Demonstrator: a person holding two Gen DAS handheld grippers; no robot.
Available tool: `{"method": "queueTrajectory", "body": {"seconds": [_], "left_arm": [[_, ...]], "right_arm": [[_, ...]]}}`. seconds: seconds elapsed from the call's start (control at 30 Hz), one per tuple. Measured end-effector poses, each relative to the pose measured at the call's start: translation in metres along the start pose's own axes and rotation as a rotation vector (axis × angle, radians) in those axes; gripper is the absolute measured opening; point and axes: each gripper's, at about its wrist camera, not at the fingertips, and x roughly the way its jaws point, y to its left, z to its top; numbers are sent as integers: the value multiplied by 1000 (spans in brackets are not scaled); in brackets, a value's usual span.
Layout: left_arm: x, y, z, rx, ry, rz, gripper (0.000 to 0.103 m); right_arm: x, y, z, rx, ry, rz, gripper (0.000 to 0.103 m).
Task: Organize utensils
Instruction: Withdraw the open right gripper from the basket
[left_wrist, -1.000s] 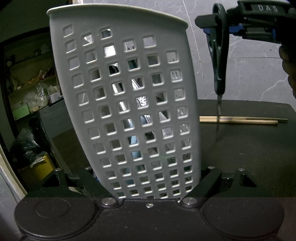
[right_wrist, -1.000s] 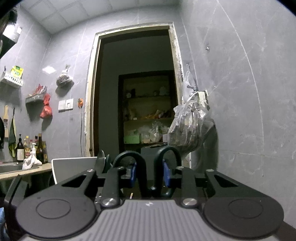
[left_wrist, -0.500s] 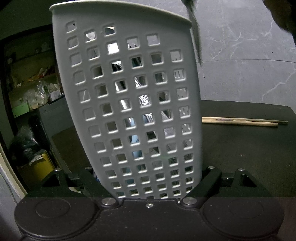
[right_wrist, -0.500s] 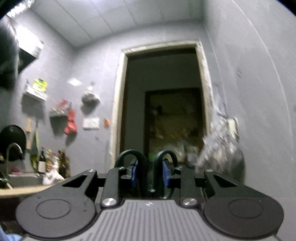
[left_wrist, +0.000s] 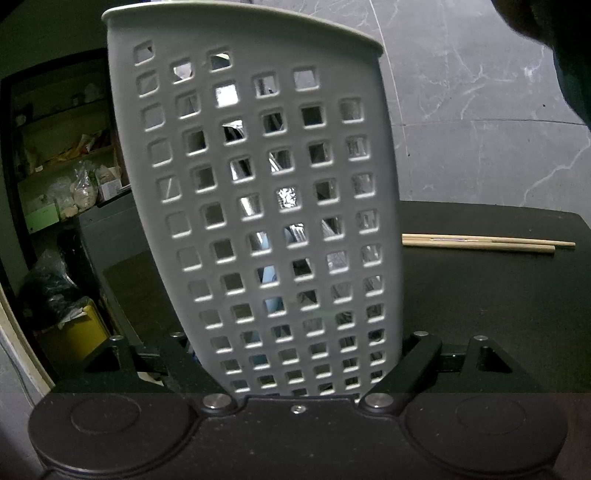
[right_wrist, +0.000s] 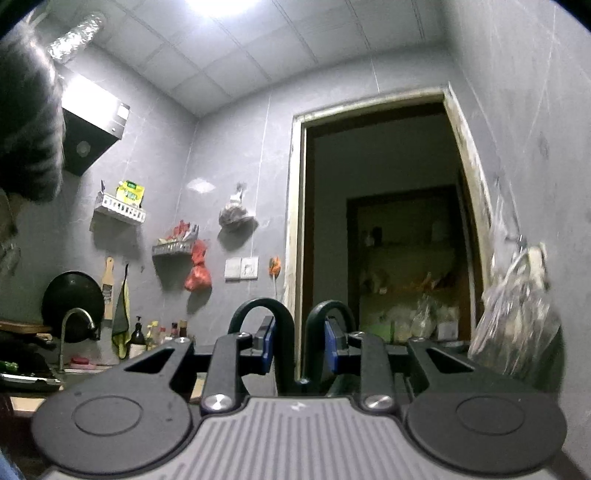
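My left gripper is shut on the base of a tall grey perforated utensil holder, which stands upright on the dark table. Metal and pale blue utensils show through its holes. My right gripper is shut on the black loop handles of a pair of scissors and is raised high, facing the kitchen wall and doorway. The scissor blades are hidden. A pair of wooden chopsticks lies on the table to the right of the holder.
A grey marble wall stands behind the table. Left of the holder is a doorway to a storeroom with shelves. The right wrist view shows a sink tap, wall racks and a hanging plastic bag.
My right gripper has lifted the scissors up and out of the left wrist view, its camera tilting up toward the ceiling. The holder and my left gripper have hardly moved.
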Motion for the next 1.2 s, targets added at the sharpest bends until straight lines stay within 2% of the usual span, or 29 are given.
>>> {"method": "queueTrajectory", "body": {"seconds": [0.23, 0.6, 0.8, 0.93, 1.0, 1.07, 1.2], "left_arm": [[3, 0, -2, -2, -1, -1, 85], [2, -1, -2, 0, -1, 0, 84], [4, -2, -2, 4, -2, 4, 84], [4, -1, -2, -1, -2, 0, 84], [4, -1, -2, 0, -2, -1, 84], [4, 0, -2, -2, -3, -3, 84], [4, 2, -2, -5, -3, -4, 84]], "right_arm": [[7, -3, -27, 39, 95, 9, 31], [5, -15, -57, 100, 184, -3, 31], [5, -14, -70, 99, 238, 4, 32], [5, -14, -75, 91, 281, -1, 36], [2, -16, -75, 97, 293, -5, 42], [-4, -19, -74, 108, 297, 1, 67], [-19, -18, -66, 91, 286, 17, 82]]}}
